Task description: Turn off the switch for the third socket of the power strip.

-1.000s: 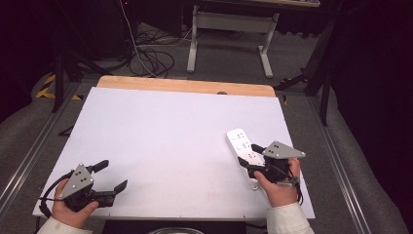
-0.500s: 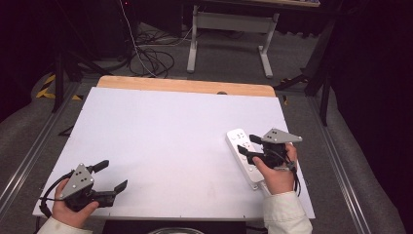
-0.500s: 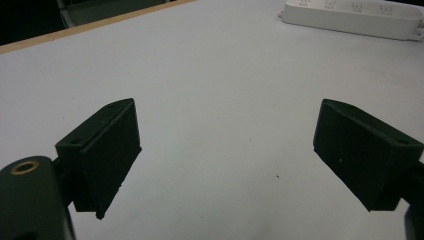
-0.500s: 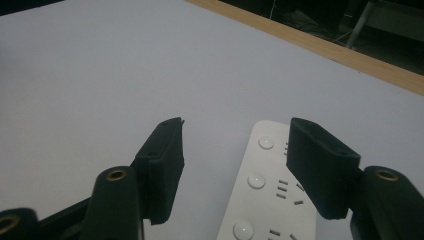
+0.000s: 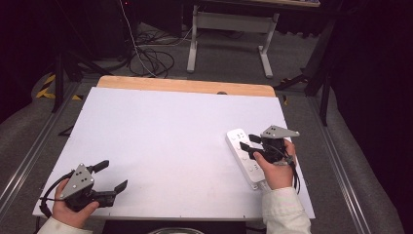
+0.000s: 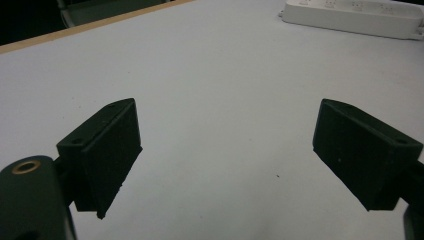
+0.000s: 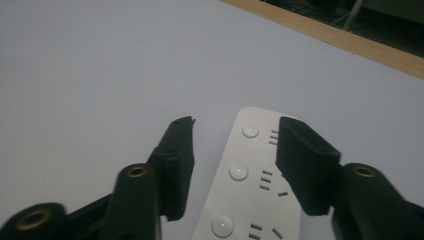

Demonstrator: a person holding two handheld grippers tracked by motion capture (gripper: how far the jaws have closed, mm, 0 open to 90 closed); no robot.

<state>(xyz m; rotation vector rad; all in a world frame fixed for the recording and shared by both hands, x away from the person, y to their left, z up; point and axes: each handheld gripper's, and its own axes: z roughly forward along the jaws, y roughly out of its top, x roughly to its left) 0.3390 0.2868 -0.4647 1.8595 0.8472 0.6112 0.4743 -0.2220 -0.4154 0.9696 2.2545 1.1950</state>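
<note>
A white power strip [image 5: 247, 165] with round buttons and several sockets lies flat on the right side of the white tabletop [image 5: 170, 131]. My right gripper [image 5: 247, 142] hovers over its far half, open. In the right gripper view the power strip [image 7: 245, 175] shows between the jaws of the right gripper [image 7: 235, 135]; one jaw is over bare table beside the strip, the other over its sockets. My left gripper [image 5: 115, 174] rests near the front left corner, open and holding nothing. In the left gripper view, bare table lies between the jaws of the left gripper [image 6: 225, 145], and the power strip [image 6: 350, 15] lies far off.
A wooden strip [image 5: 185, 85] borders the table's far edge. Beyond it on the floor are black cables [image 5: 151, 58] and a grey metal stand [image 5: 229, 29]. Metal rails [image 5: 350, 185] run along both sides of the table.
My right gripper has moved forward along the power strip, from its near end to its far half. The strip and the left gripper have stayed put.
</note>
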